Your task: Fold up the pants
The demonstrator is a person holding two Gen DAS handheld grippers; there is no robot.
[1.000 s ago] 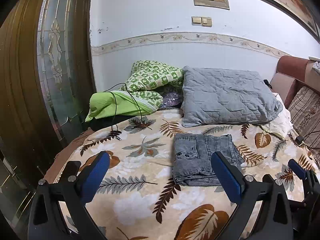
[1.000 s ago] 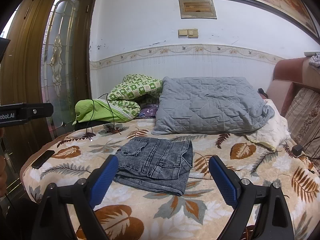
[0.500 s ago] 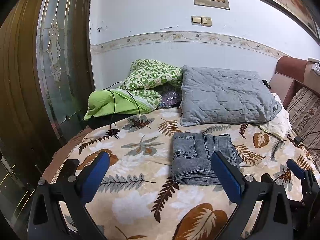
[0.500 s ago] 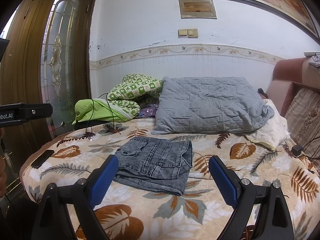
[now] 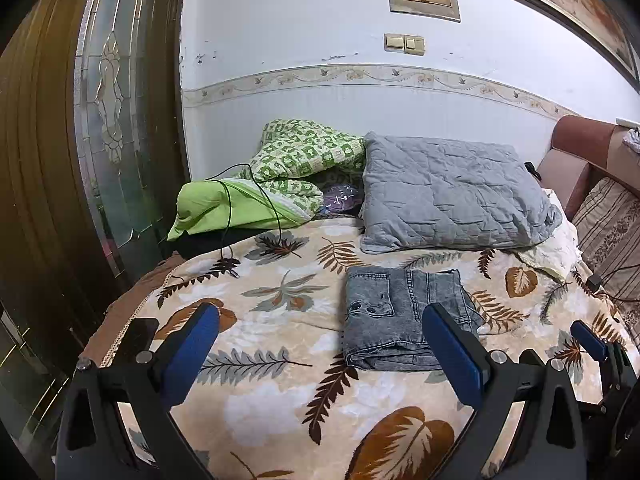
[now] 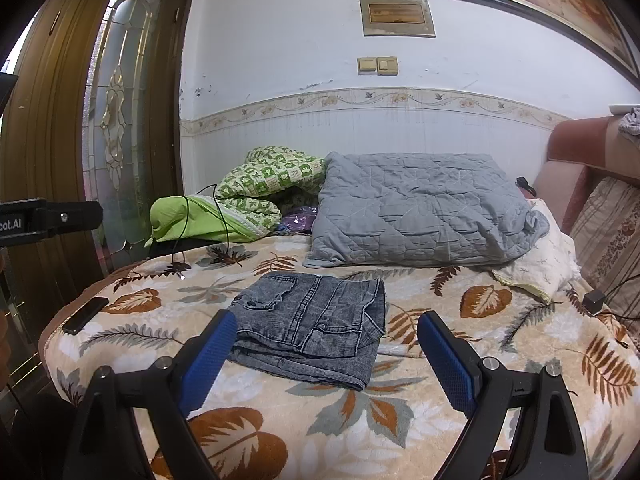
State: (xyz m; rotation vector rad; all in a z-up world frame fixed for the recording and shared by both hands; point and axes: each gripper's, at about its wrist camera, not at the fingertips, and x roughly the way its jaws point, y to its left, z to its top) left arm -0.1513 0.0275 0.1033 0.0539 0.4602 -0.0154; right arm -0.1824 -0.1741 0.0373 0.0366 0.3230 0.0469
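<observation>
Here my left gripper (image 5: 320, 352) and right gripper (image 6: 326, 350) both hang over the leaf-print blanket (image 6: 500, 320) with jaws spread wide, gripping nothing. The folded grey pants (image 6: 316, 326) lie flat at twelve o'clock from my right gripper, at one o'clock from my left, near the grey pillow (image 6: 420, 208).

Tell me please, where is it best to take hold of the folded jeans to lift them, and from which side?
Probably the thick folded edge of the jeans nearest the cameras. There the layers stack and can be pinched together. Come from the front, low over the blanket, with the open right tool, which already faces that edge.
</observation>
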